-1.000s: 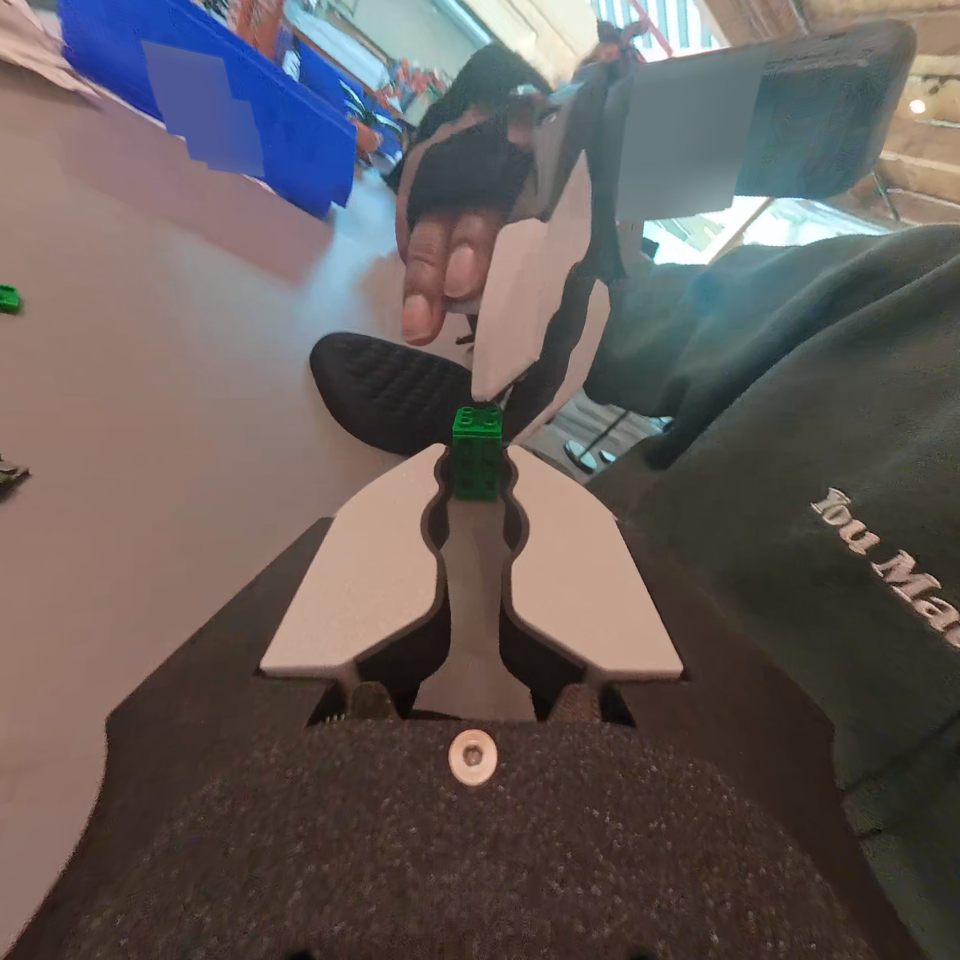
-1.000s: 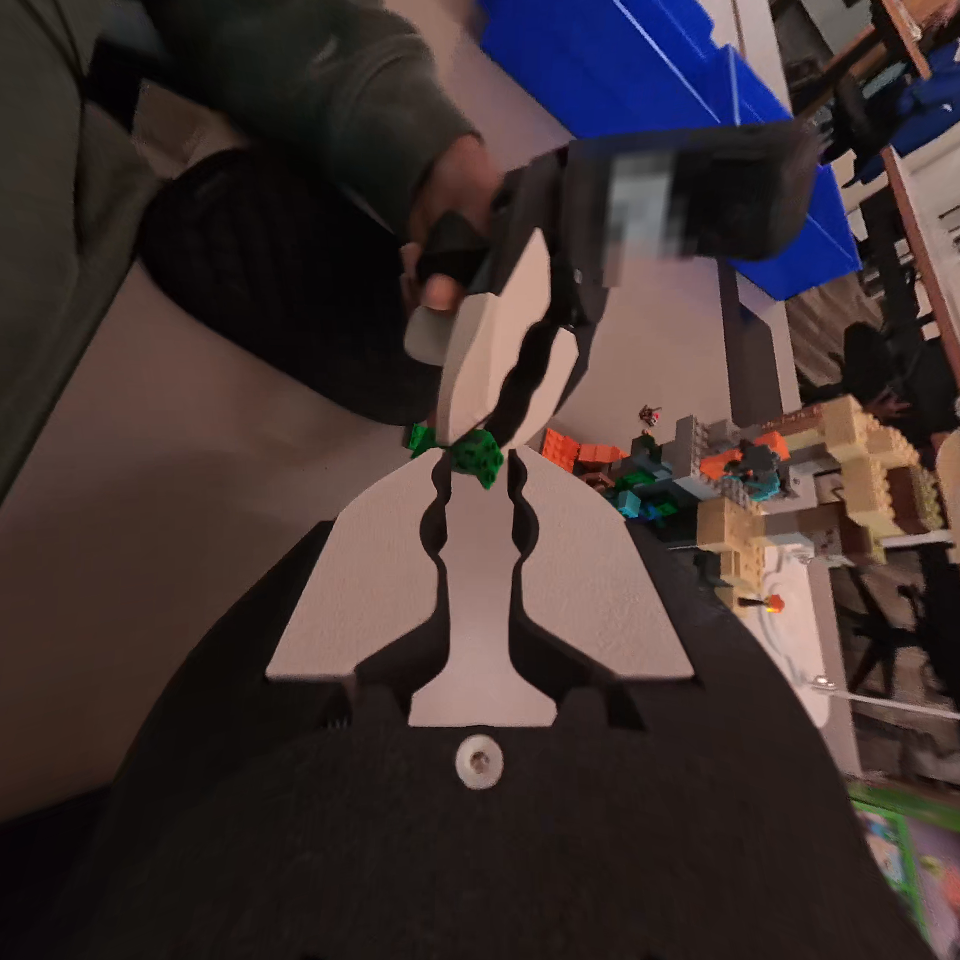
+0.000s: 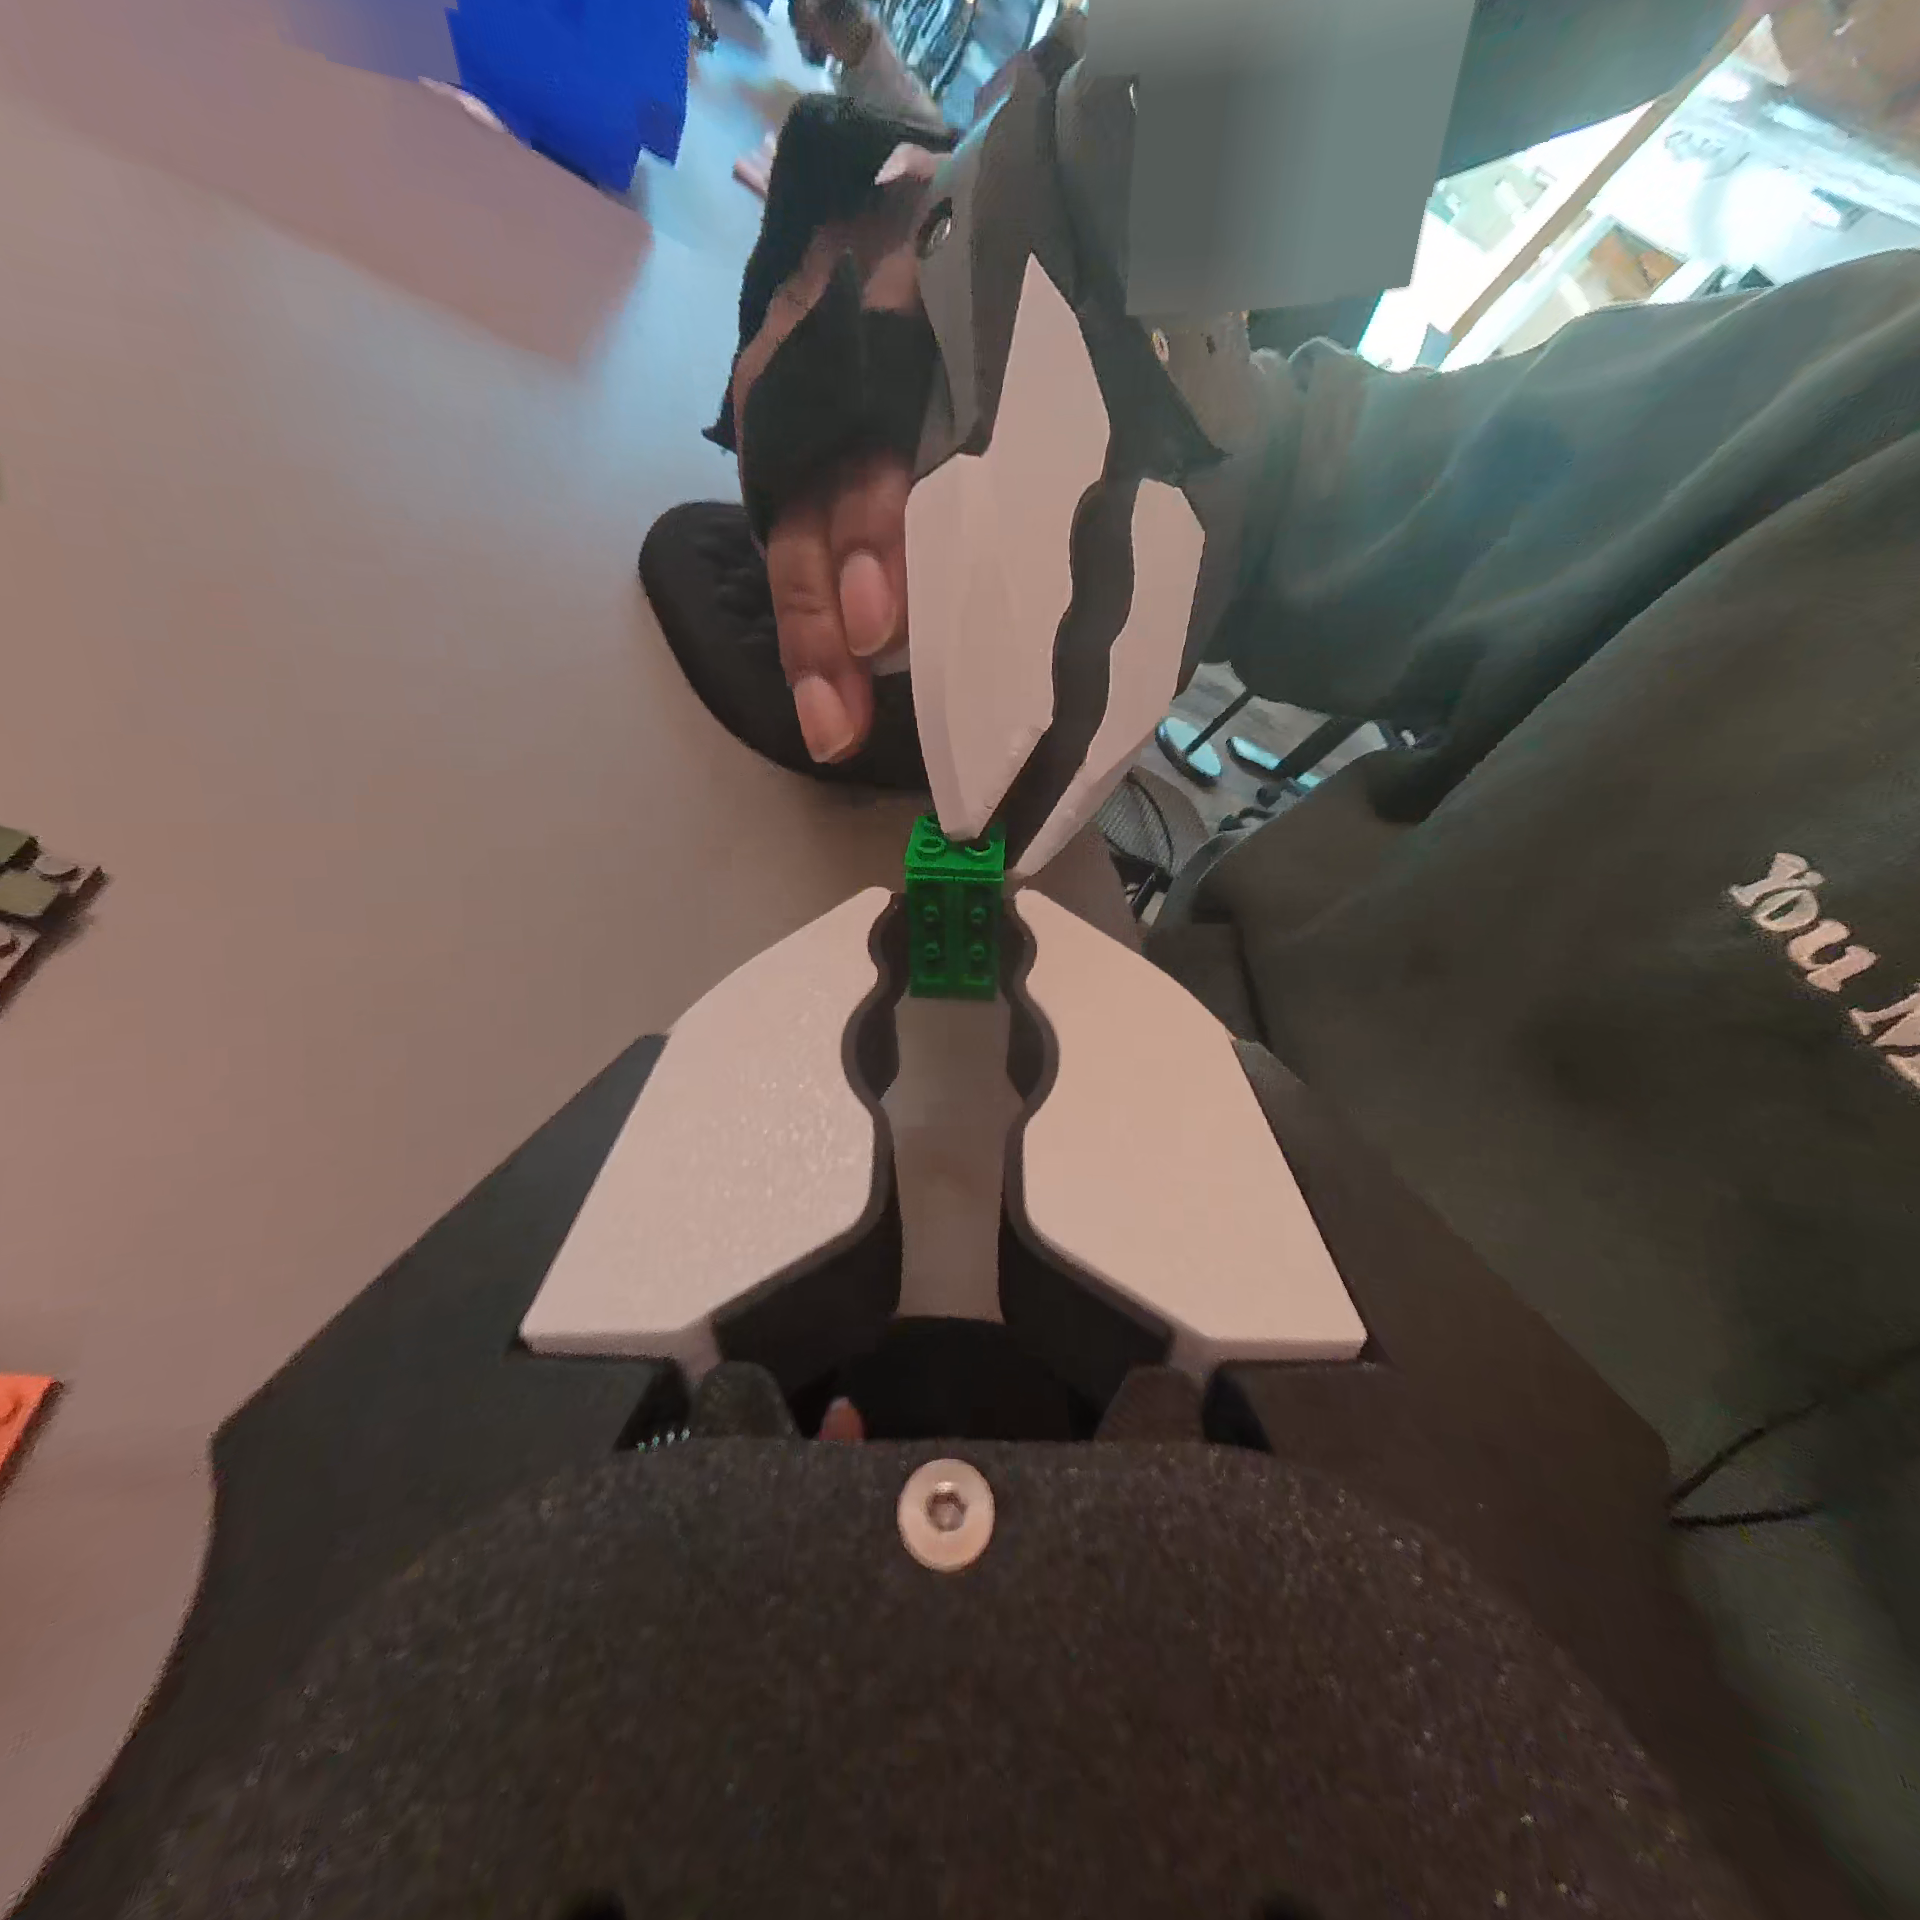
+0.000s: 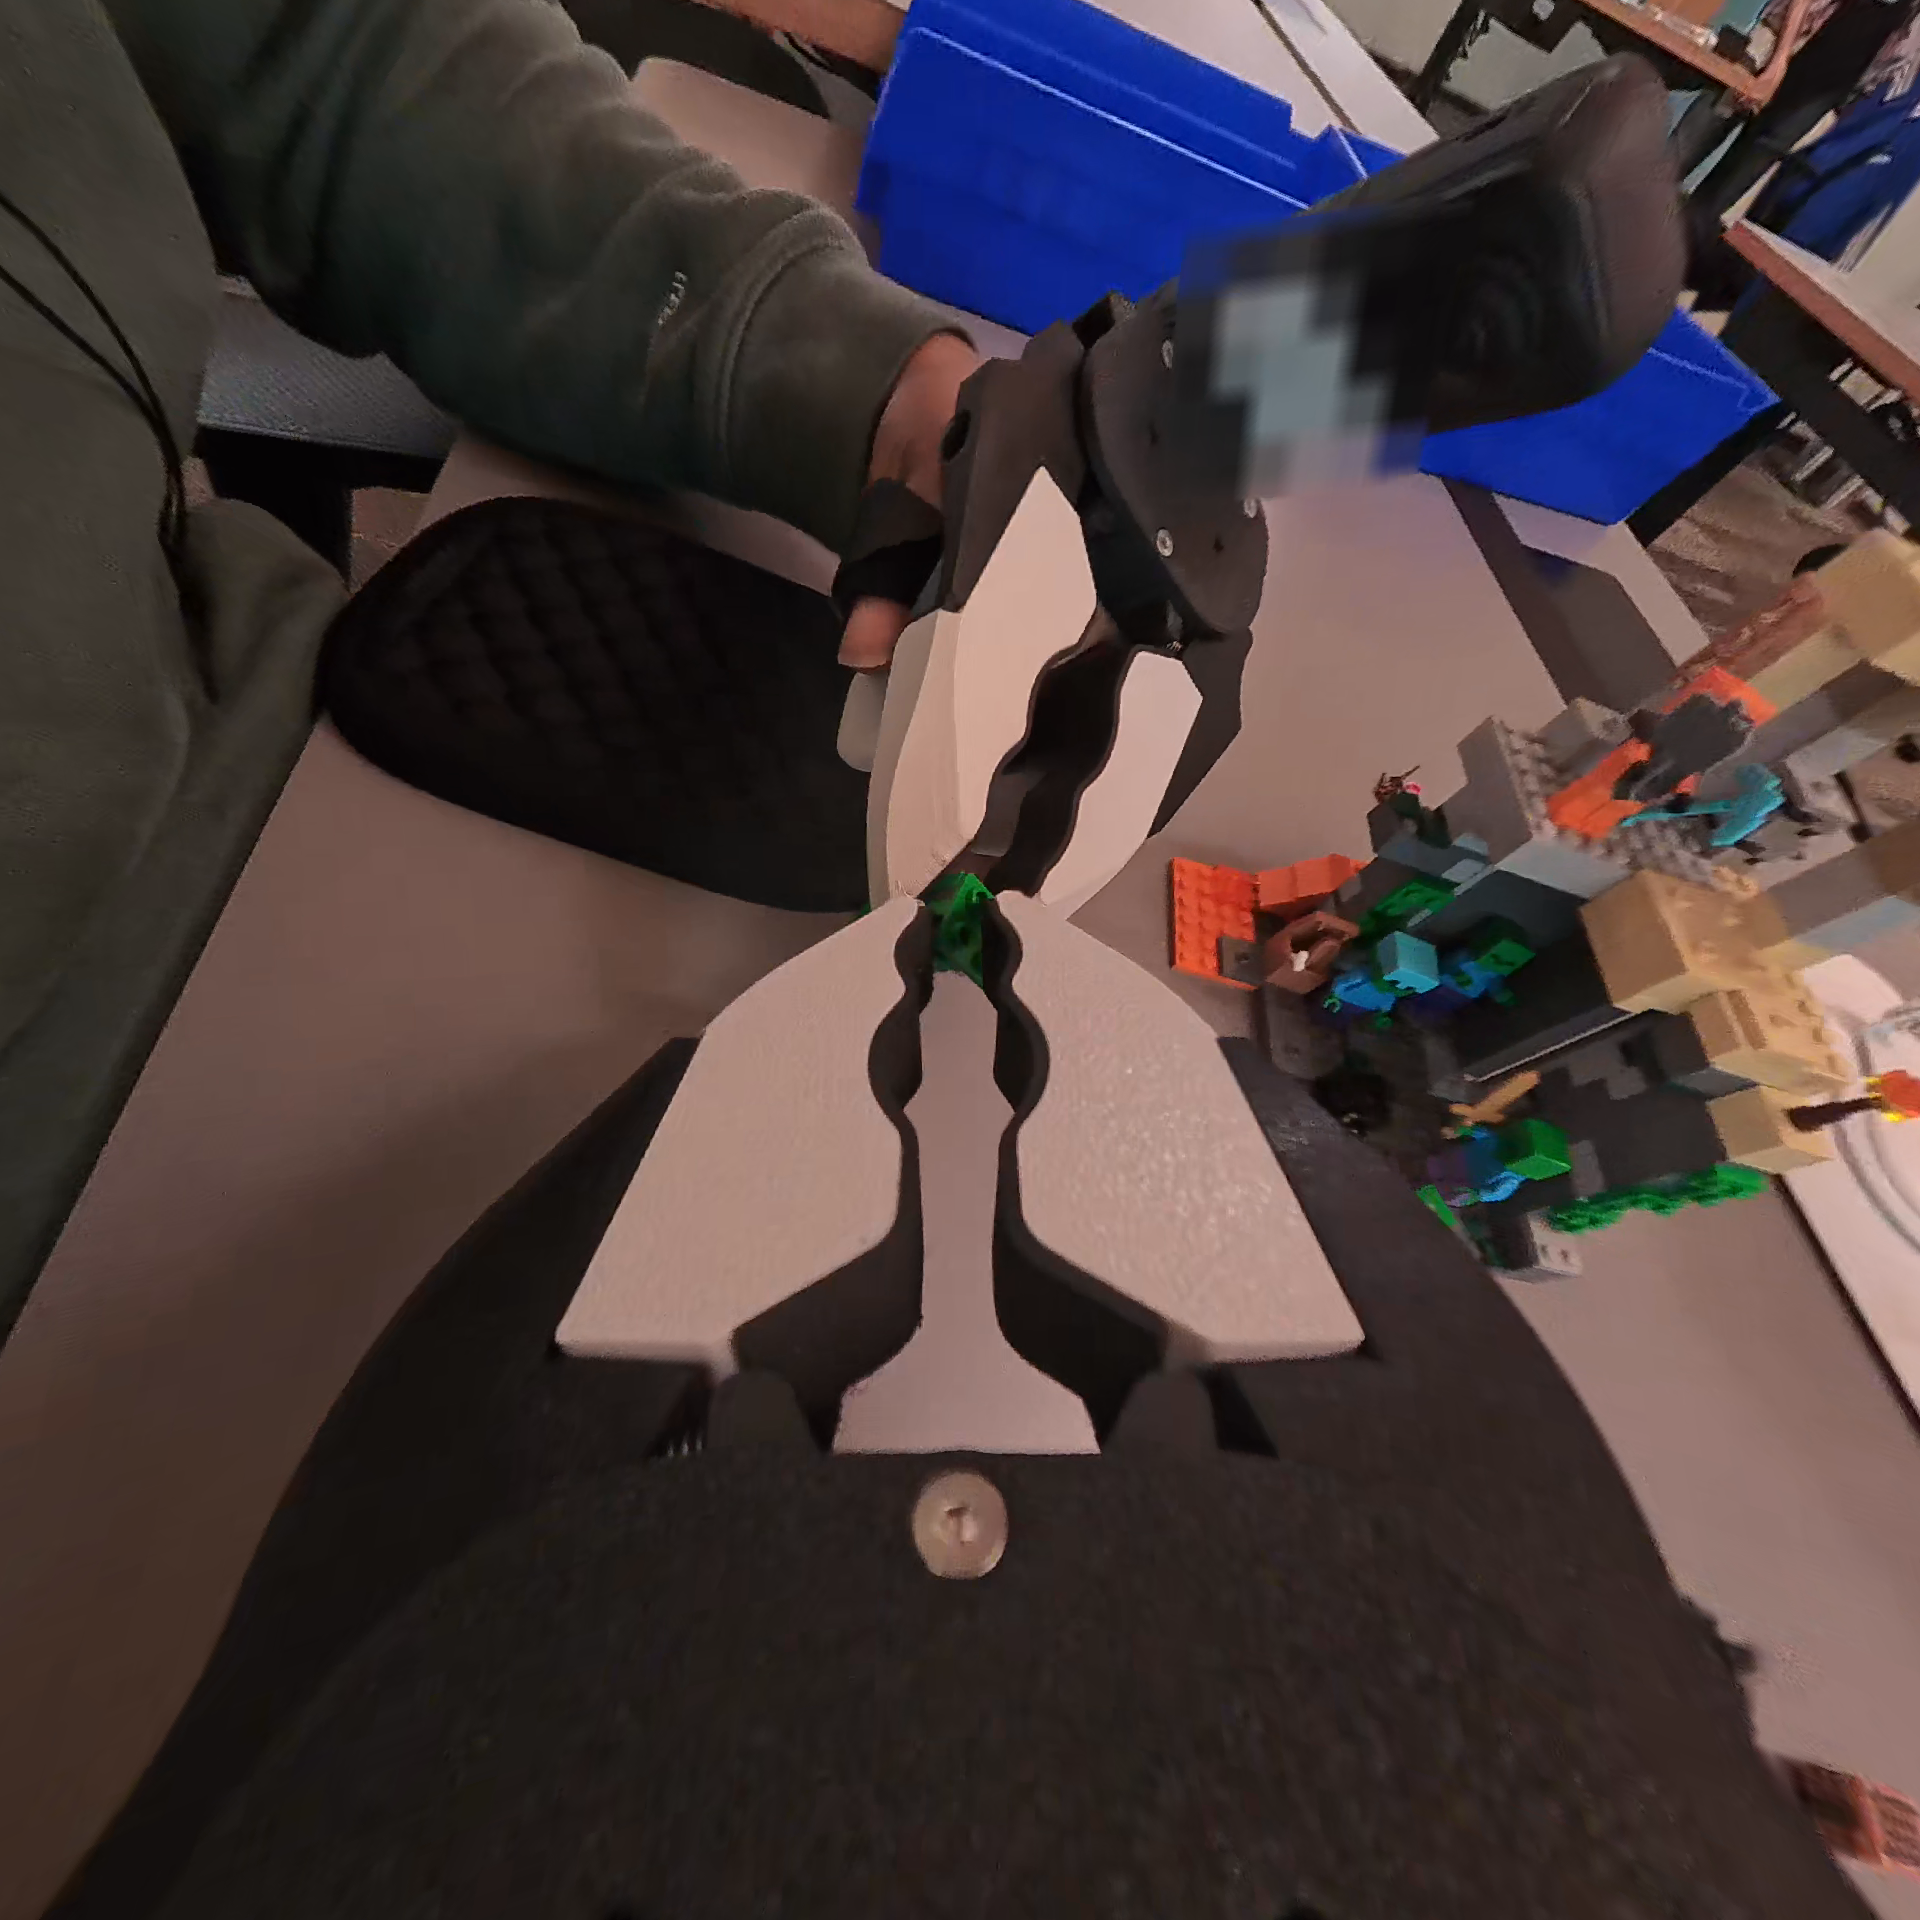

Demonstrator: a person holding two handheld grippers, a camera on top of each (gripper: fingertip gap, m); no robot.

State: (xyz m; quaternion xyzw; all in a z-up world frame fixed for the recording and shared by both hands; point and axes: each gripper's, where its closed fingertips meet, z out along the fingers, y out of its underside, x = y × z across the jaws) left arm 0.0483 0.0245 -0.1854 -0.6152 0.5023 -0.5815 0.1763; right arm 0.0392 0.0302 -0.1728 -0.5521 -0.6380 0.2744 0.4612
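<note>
My left gripper [image 3: 954,906] is shut on a small green brick stack [image 3: 954,935], held in the air above the grey table [image 3: 312,727]. My right gripper [image 4: 961,923] meets it tip to tip, and the green bricks [image 4: 961,920] sit between its tips too. In the left wrist view the right gripper [image 3: 1000,844] comes down from above. One of its fingertips [image 3: 961,810] rests on the studded top brick [image 3: 954,850] and the other lies beside it. In the right wrist view the left gripper [image 4: 971,883] reaches in from above, held by a hand.
A black mesh pad [image 4: 582,707] lies on the table behind the grippers. A large brick-built model [image 4: 1558,987] with an orange plate [image 4: 1216,914] stands at the right. Blue bins [image 4: 1039,187] sit at the back. Loose dark pieces [image 3: 31,883] lie at the left. My two grippers' fingertips are within a few centimetres of each other.
The two grippers have drawn closer together. The right gripper's tips now sit on the top of the green stack. The left gripper still holds the stack.
</note>
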